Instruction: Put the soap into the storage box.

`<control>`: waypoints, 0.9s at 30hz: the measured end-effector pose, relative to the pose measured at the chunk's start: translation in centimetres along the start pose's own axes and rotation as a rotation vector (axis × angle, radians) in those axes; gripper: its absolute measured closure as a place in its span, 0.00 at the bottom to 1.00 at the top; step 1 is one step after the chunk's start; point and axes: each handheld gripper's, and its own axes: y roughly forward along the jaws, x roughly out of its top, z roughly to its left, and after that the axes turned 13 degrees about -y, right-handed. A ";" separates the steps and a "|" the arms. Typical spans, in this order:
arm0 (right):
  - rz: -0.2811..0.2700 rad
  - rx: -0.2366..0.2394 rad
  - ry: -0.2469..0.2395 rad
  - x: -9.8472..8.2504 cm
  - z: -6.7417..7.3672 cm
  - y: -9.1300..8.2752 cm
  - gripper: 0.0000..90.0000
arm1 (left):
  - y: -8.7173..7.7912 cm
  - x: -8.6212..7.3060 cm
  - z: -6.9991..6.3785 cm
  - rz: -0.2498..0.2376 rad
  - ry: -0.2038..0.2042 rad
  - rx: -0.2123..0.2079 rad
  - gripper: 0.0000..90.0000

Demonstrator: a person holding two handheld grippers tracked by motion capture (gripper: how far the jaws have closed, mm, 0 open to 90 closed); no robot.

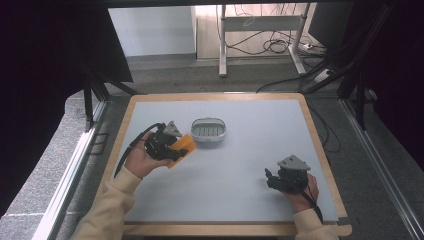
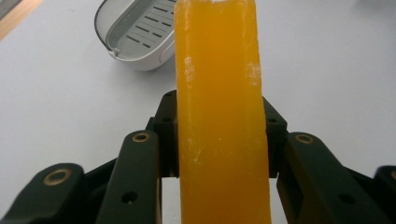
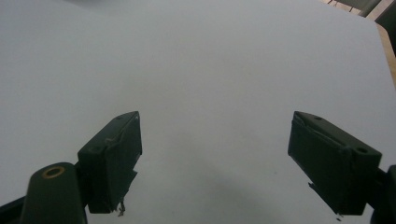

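Nearest, the right gripper (image 1: 274, 181) rested idle, jaws wide and empty. At left, the left gripper (image 1: 176, 150) clamped a translucent orange soap bar (image 2: 222, 116), aimed toward the nearby grey slotted plastic soap dish (image 1: 209, 130), probably its destination.

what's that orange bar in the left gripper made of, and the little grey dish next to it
The orange bar looks like soap: translucent, waxy amber with whitish scuffs along its edges. The grey dish seems to be moulded plastic, smooth and slightly glossy, with a slotted drain insert, likely a soap dish.
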 end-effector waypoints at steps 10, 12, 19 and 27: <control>0.006 -0.002 0.003 -0.1 0.0 0.1 0.20 | -0.1 0.8 -0.1 -0.004 0.024 -0.005 0.69; 0.008 -0.003 0.002 -0.1 -0.1 0.1 0.20 | 0.0 0.9 -0.1 -0.005 0.025 -0.010 0.69; 0.016 -0.005 0.002 -0.1 0.0 0.1 0.19 | 0.4 1.6 0.1 -0.004 0.032 -0.008 0.69; 0.019 -0.009 0.008 -0.2 -0.1 0.2 0.19 | 0.3 2.4 0.8 -0.013 0.021 -0.028 0.69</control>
